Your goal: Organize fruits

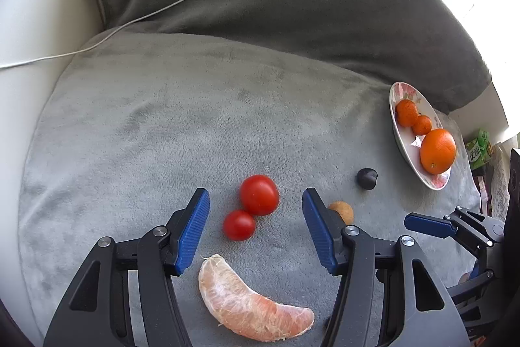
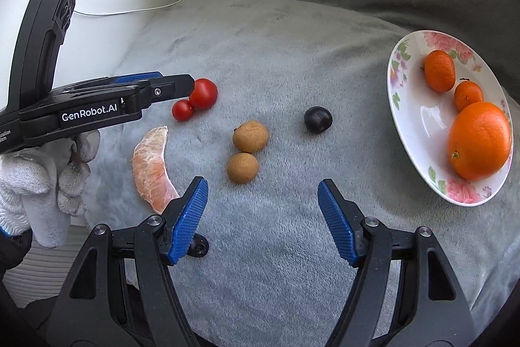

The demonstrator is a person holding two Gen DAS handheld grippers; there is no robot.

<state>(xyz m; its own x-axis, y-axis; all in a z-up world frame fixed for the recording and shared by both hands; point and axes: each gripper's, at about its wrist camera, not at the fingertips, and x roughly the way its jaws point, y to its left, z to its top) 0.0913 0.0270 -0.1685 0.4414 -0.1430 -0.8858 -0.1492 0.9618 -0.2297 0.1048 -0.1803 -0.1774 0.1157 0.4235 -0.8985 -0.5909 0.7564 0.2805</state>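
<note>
Left claw (image 1: 255, 210) spread, empty, above two tomatoes (image 1: 259, 194) on the grey cushion (image 1: 146, 119); right claw (image 2: 262, 204) spread, empty, longans (image 2: 250, 136) at 12 o'clock, plate (image 2: 419, 126) of oranges at 2 o'clock.

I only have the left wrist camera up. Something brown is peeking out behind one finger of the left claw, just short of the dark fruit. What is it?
Observer: It's a round brown fruit, lying whole on the grey blanket. A second, smaller brown fruit lies right against it, on the side nearer the right claw.
Operator: I only see the edge of the right claw. Is it carrying anything?
Observer: No. Its jaws stand open with nothing between them, and the smaller brown fruit lies just ahead of its fingertips.
</note>
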